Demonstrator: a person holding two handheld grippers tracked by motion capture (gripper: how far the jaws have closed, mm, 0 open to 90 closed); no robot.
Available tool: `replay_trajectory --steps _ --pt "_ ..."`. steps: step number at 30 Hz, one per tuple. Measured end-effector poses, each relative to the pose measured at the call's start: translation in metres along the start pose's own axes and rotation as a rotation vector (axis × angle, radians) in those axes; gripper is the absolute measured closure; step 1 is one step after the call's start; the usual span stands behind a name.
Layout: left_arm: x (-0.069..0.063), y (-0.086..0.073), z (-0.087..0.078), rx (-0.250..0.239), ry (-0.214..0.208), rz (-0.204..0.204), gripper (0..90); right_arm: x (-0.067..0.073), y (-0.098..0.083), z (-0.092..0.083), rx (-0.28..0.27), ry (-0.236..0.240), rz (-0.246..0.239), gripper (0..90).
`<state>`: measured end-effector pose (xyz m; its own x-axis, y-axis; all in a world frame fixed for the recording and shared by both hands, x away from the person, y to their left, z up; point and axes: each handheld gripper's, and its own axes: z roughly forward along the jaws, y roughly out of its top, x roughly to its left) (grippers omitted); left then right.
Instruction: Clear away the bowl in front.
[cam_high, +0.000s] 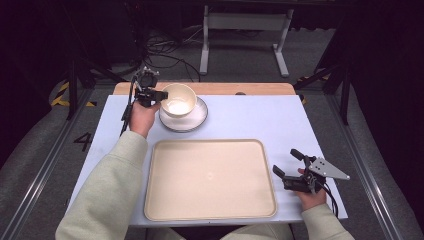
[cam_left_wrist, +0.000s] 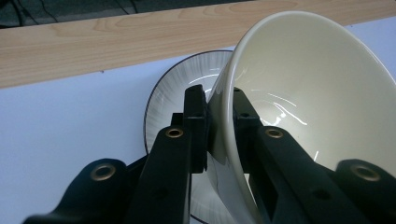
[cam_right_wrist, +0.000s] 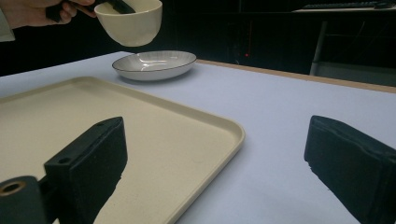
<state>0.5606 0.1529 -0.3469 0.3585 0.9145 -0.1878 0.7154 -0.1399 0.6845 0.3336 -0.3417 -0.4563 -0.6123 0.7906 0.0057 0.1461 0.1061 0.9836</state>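
My left gripper (cam_high: 159, 95) is shut on the rim of a cream bowl (cam_high: 178, 100), one jaw inside and one outside the wall (cam_left_wrist: 219, 109). The bowl (cam_right_wrist: 130, 22) hangs in the air above a white plate with a dark rim (cam_right_wrist: 154, 64), clear of it. That plate (cam_high: 199, 118) lies at the back of the pale blue table. A large beige tray (cam_high: 210, 179) lies empty in the middle front. My right gripper (cam_high: 287, 164) rests open at the tray's right edge, its jaws (cam_right_wrist: 215, 163) wide apart with nothing between them.
A wooden strip (cam_left_wrist: 116, 42) runs along the table's far edge behind the plate. The tray's raised rim (cam_right_wrist: 224, 144) lies just left of the right gripper. Bare table surface (cam_high: 260, 117) stretches to the right of the plate.
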Motion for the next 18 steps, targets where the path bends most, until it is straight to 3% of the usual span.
replay_trajectory --steps 12,18 --pt "-0.005 0.004 -0.024 -0.003 -0.038 0.059 81.7 0.0 0.0 0.0 -0.001 0.002 0.0 6.4" --pt "-0.012 0.001 -0.033 0.019 -0.094 0.1 81.8 0.0 0.0 0.0 0.0 0.002 -0.001 6.4"
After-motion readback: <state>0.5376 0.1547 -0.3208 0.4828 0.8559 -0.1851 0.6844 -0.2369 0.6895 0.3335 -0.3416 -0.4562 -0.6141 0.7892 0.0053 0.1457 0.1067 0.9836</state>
